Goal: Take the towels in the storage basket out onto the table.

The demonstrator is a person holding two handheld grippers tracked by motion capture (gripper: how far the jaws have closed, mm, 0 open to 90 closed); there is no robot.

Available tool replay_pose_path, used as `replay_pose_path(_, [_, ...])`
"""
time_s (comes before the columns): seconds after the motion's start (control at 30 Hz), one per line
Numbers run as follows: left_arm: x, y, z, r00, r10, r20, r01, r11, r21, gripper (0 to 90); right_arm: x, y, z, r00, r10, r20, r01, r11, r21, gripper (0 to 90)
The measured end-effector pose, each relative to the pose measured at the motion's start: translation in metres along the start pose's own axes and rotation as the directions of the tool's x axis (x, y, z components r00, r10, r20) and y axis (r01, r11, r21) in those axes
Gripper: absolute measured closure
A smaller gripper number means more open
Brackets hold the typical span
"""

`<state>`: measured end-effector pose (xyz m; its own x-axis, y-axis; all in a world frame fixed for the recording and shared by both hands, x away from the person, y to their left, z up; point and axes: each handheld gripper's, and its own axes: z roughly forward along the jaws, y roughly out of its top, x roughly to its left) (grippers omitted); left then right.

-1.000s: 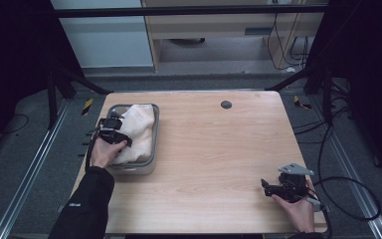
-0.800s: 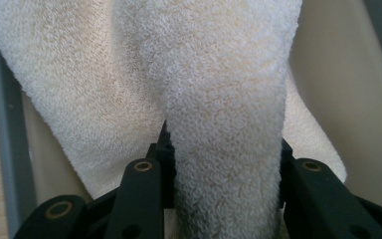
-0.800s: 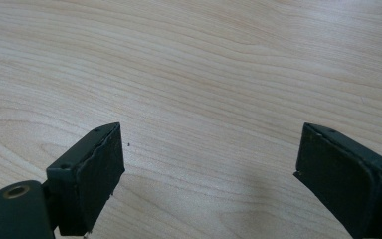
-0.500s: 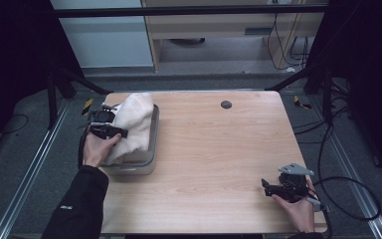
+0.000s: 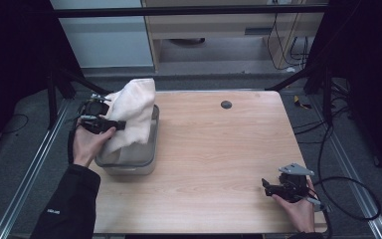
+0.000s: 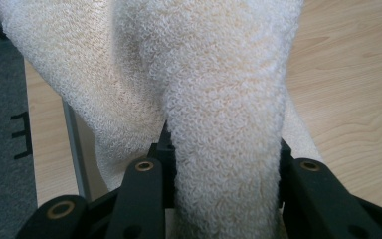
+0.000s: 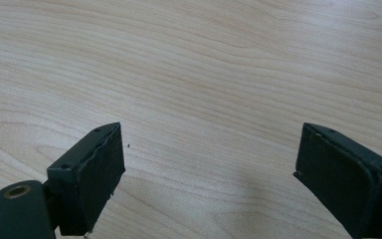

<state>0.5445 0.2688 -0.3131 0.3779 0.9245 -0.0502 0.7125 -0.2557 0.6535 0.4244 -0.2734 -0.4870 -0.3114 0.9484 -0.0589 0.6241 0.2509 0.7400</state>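
Observation:
A cream terry towel [image 5: 132,117] hangs partly lifted out of a grey metal tray [image 5: 151,149] at the table's left side. My left gripper [image 5: 117,124] is shut on the towel, holding it up above the tray's left rim. In the left gripper view the towel [image 6: 214,114] is bunched between the two black jaws and hides most of the tray. My right gripper [image 5: 267,187] rests low over the wood near the table's front right corner, open. The right gripper view has its jaws wide apart over bare wood [image 7: 209,74], nothing between them.
The wooden table [image 5: 219,149] has a round dark cable hole [image 5: 226,104] near its far edge. Aluminium rails [image 5: 27,184] run along the floor on both sides. A black cable [image 5: 348,194] trails from the right gripper past the table's right edge.
My left gripper has risen and drawn back to the left with the towel, pulling it up out of the tray. The right gripper has stayed in place.

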Motion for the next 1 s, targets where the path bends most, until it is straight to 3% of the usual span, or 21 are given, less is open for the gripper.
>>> replay_pose_path(0.6, [-0.03,0.016,-0.051,0.9915,0.126,0.034,-0.124,0.9904,-0.062,63.4,0.0,0.0,-0.001,1.0,-0.004,0.0,0.004,1.0,-0.005,11.5])
replay_pose_path(1.0, [-0.065,0.026,-0.065,0.9722,0.219,0.083,-0.214,0.9745,-0.069,63.4,-0.001,0.0,-0.004,0.9999,-0.01,0.01,0.01,1.0,-0.026,11.1])
